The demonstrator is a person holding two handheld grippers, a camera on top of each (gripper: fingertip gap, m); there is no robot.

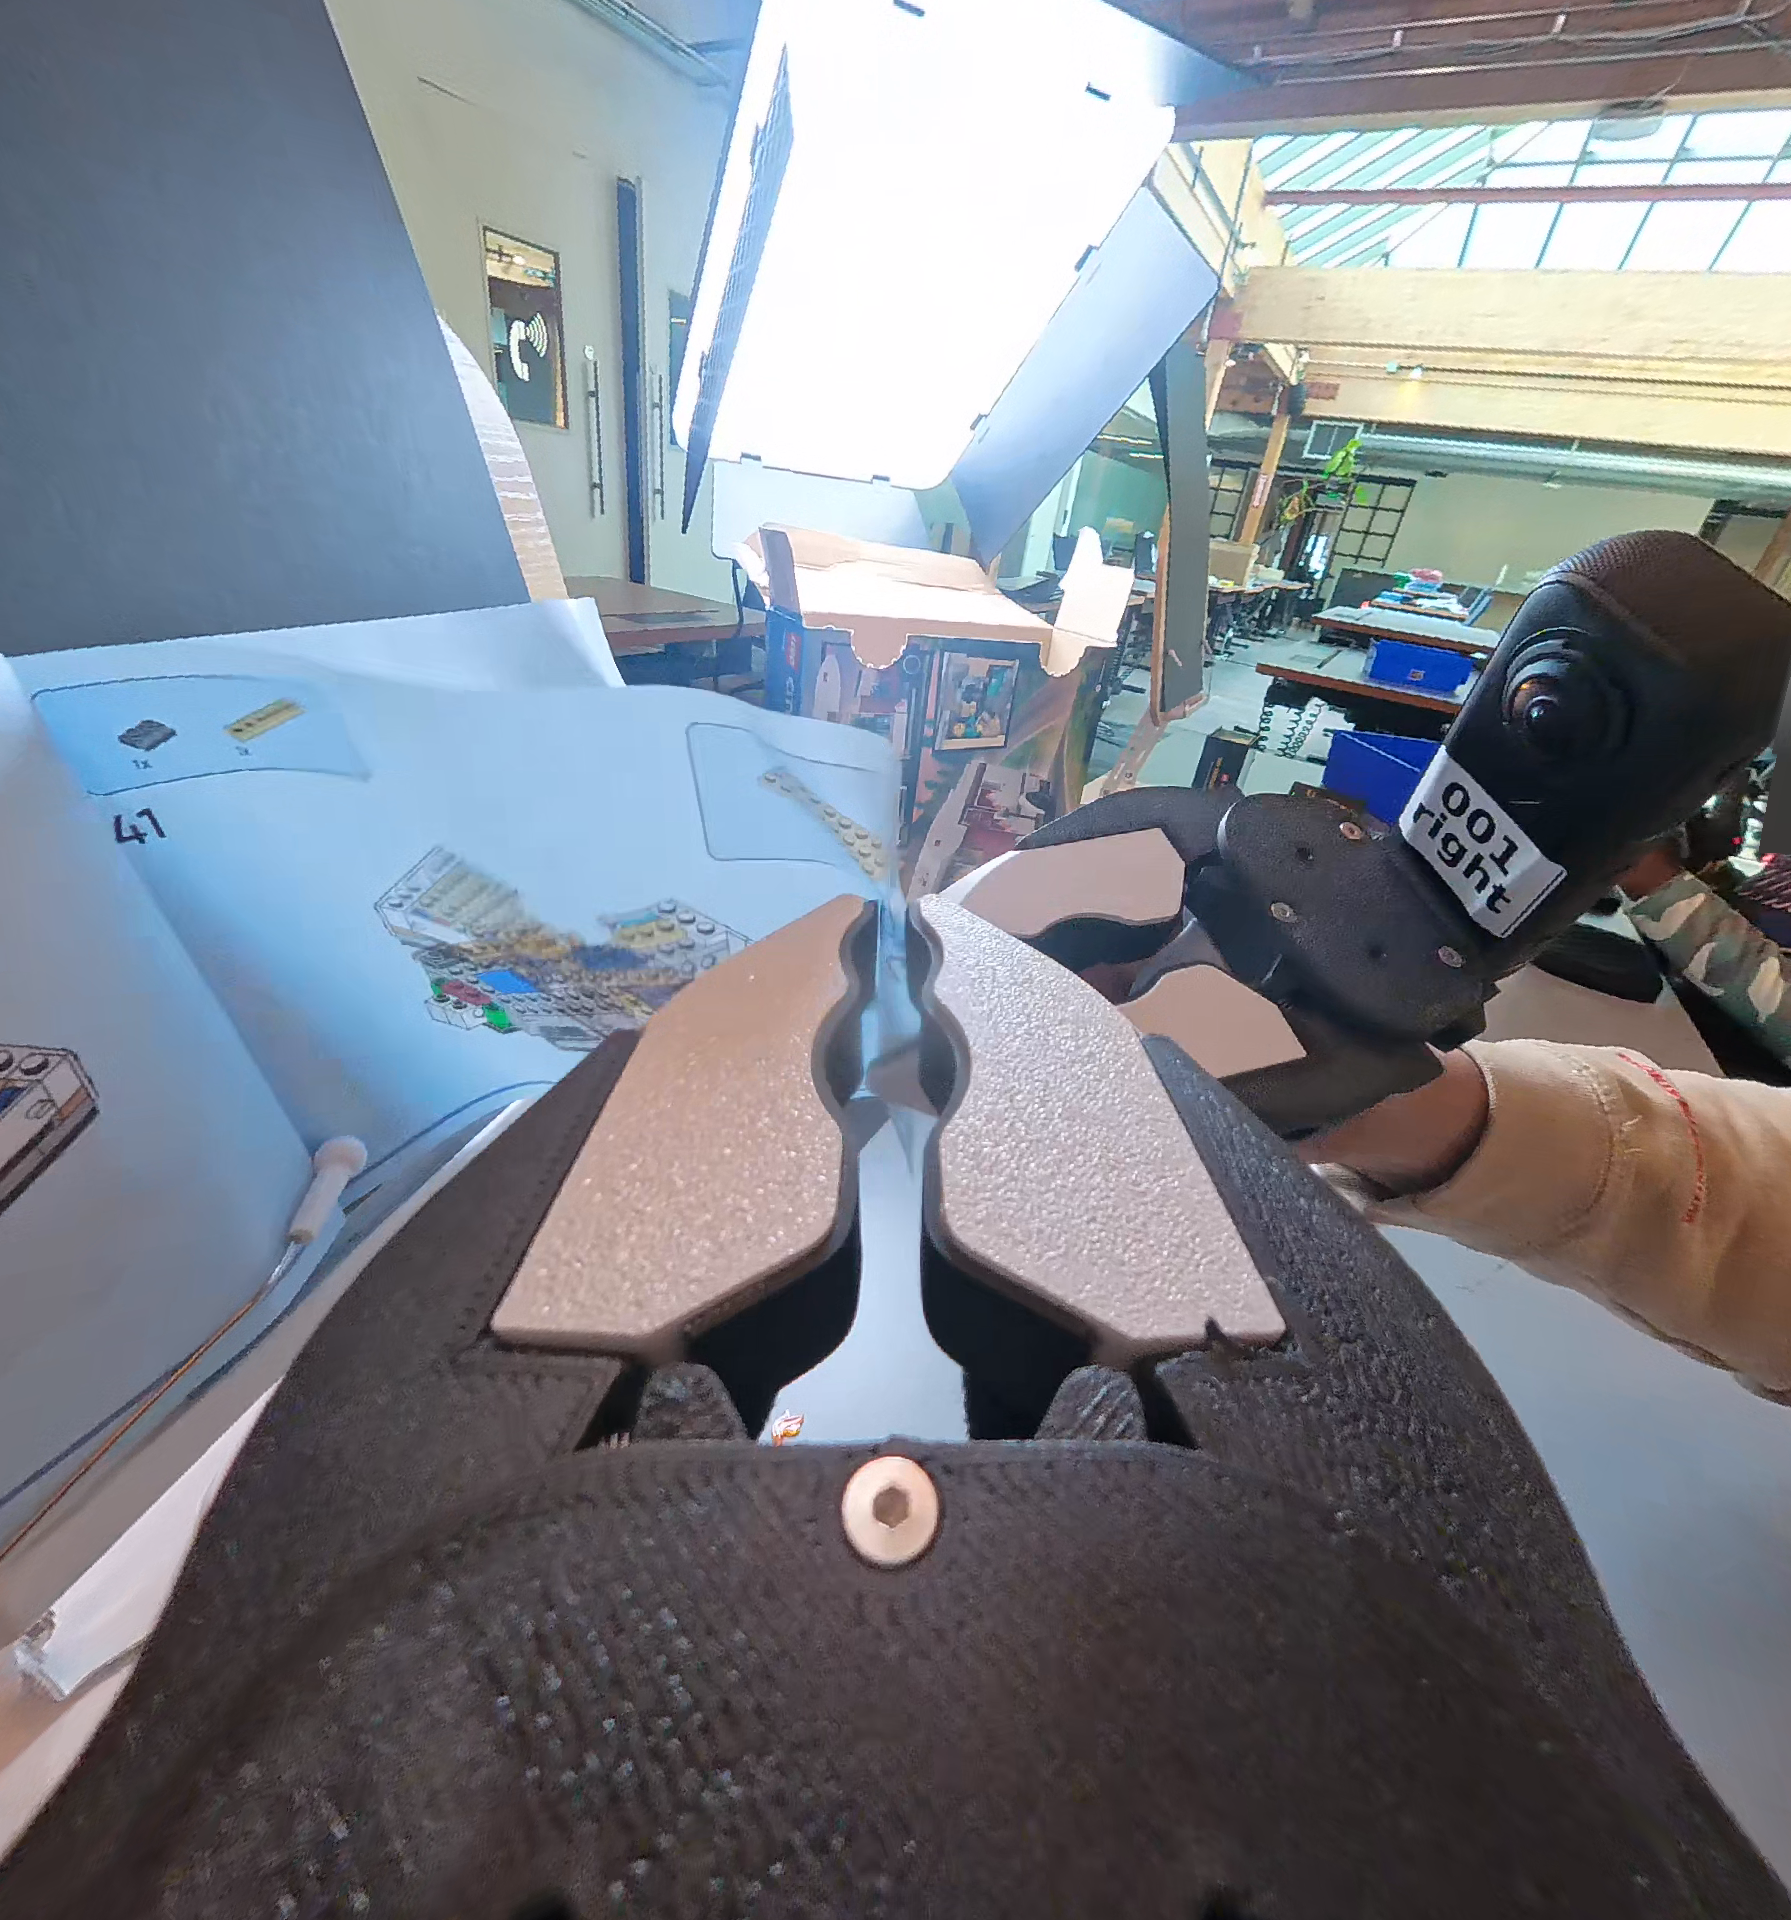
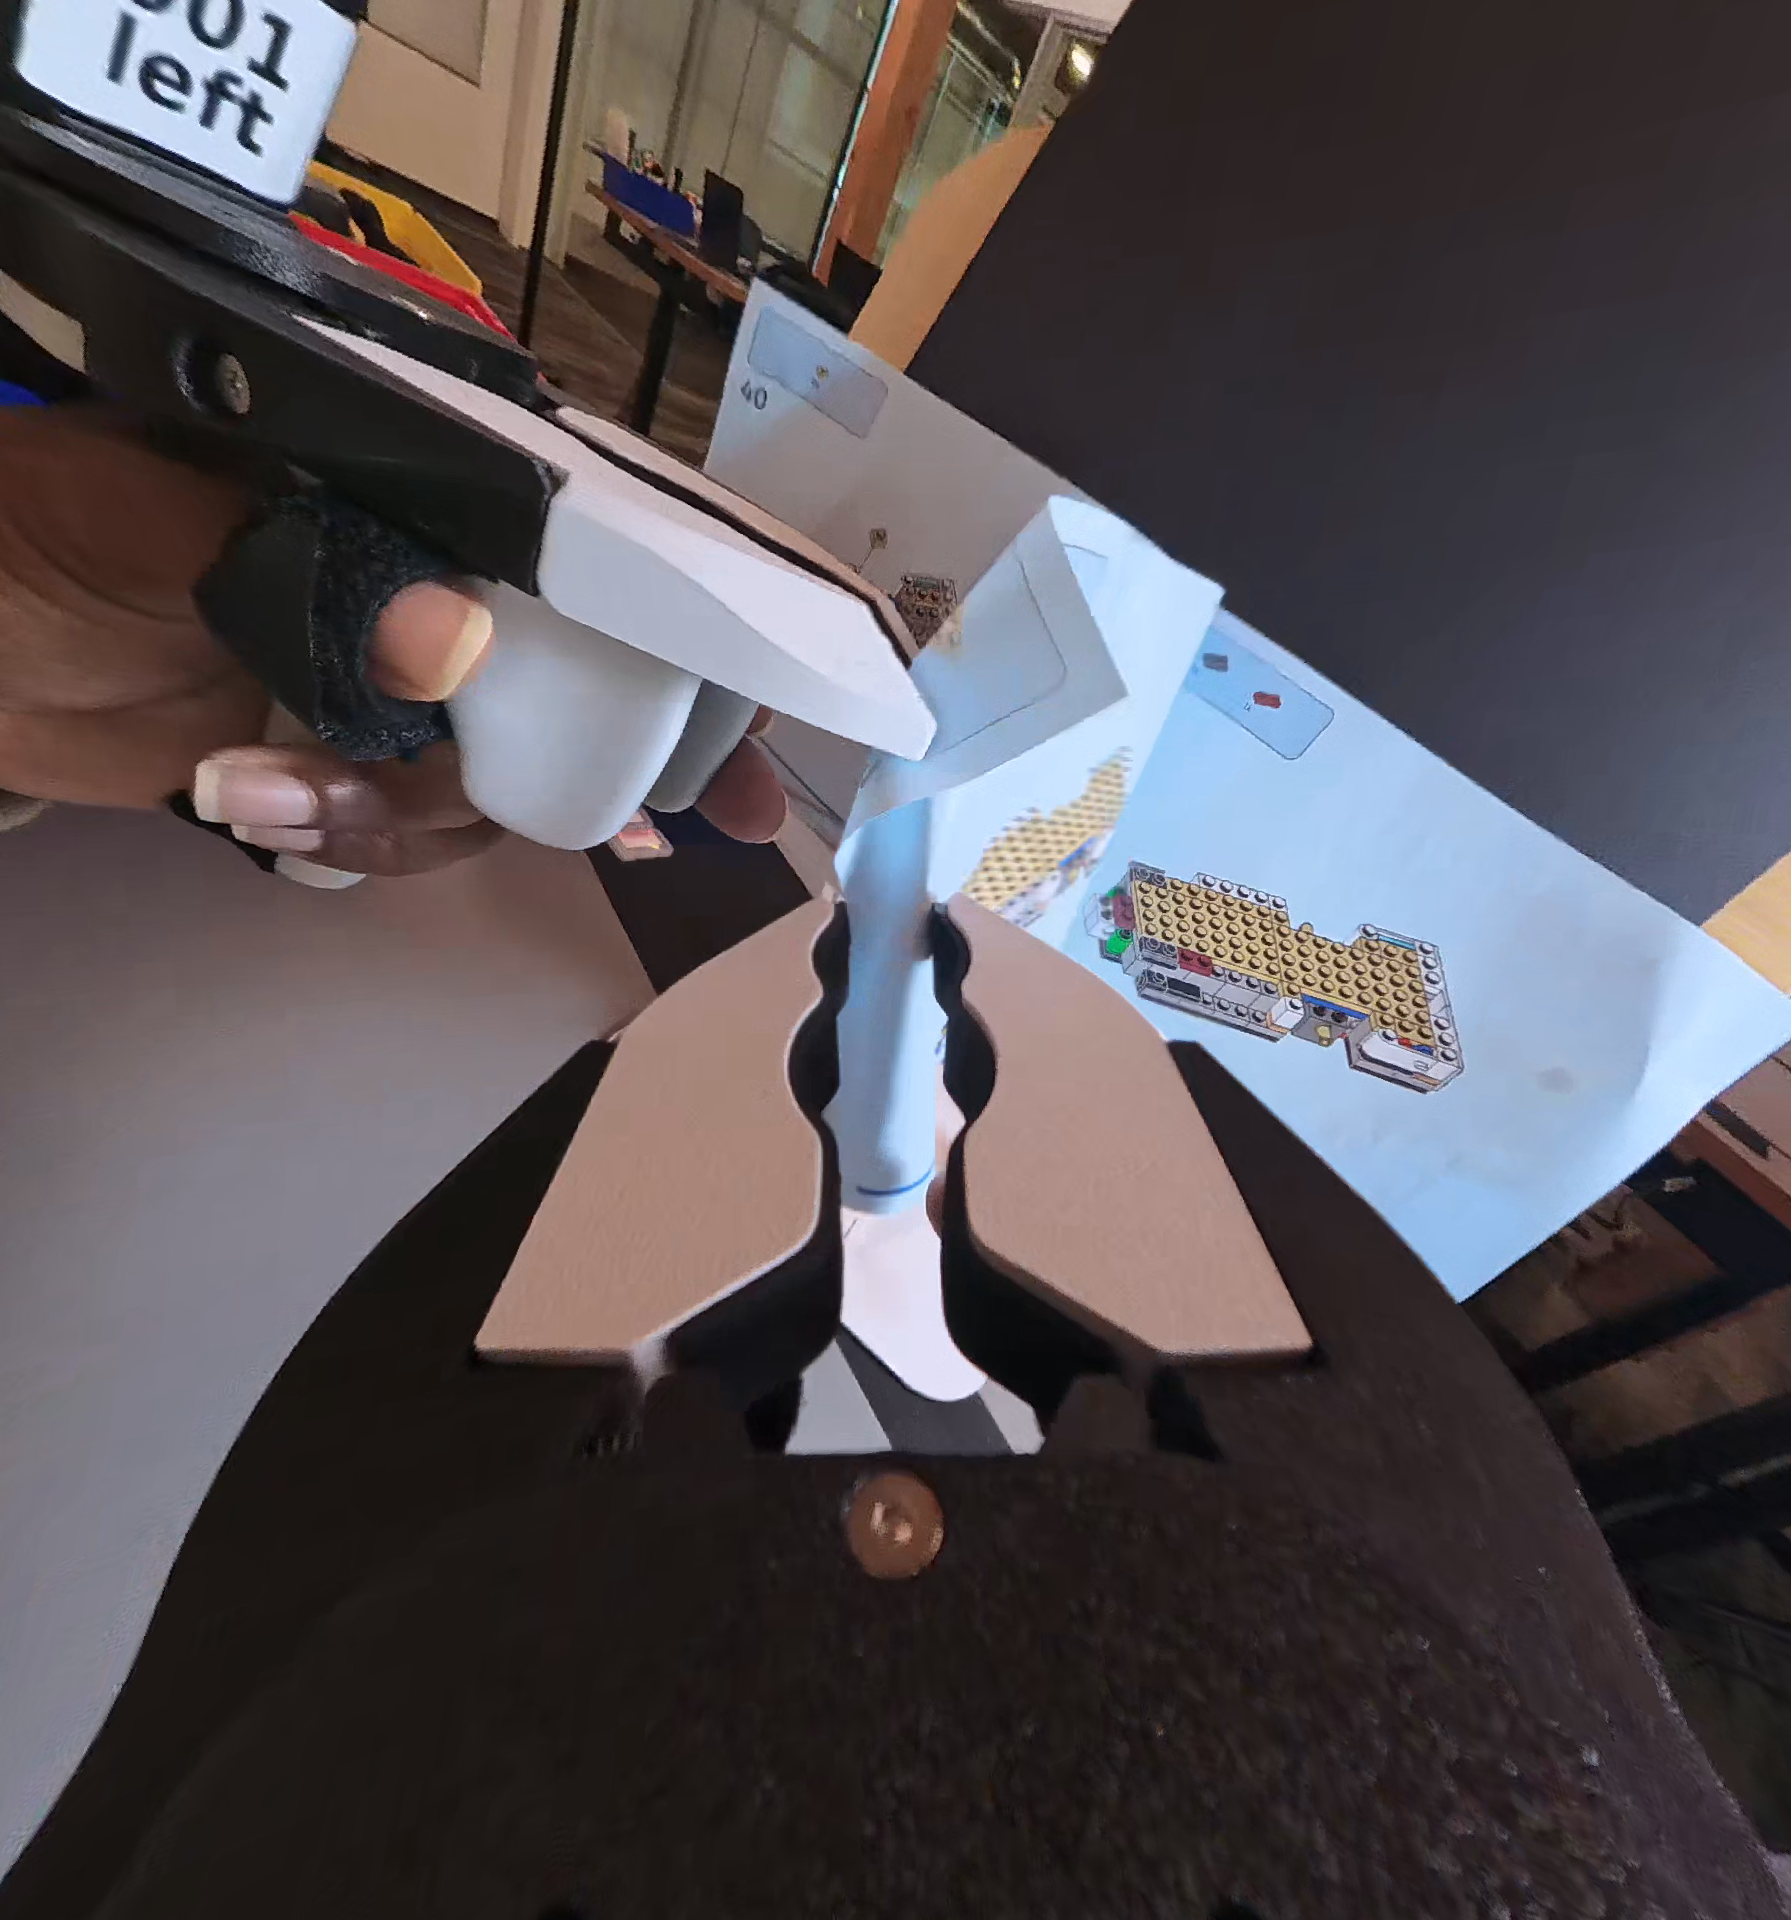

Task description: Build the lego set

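Both tongs pinching booklet page (image 2: 886, 1039), toy box (image 1: 932, 675) behind

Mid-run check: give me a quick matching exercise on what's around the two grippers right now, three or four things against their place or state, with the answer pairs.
Things:
1. left gripper
2. right gripper
3. cardboard box
4. blue bins

States or places:
A. open-topped, standing behind the booklet
B. on far tables in the background
C. pinching a thin page edge of the light-blue instruction booklet
D. closed around a thicker curled fold of pages

Pairs: 1-C, 2-D, 3-A, 4-B
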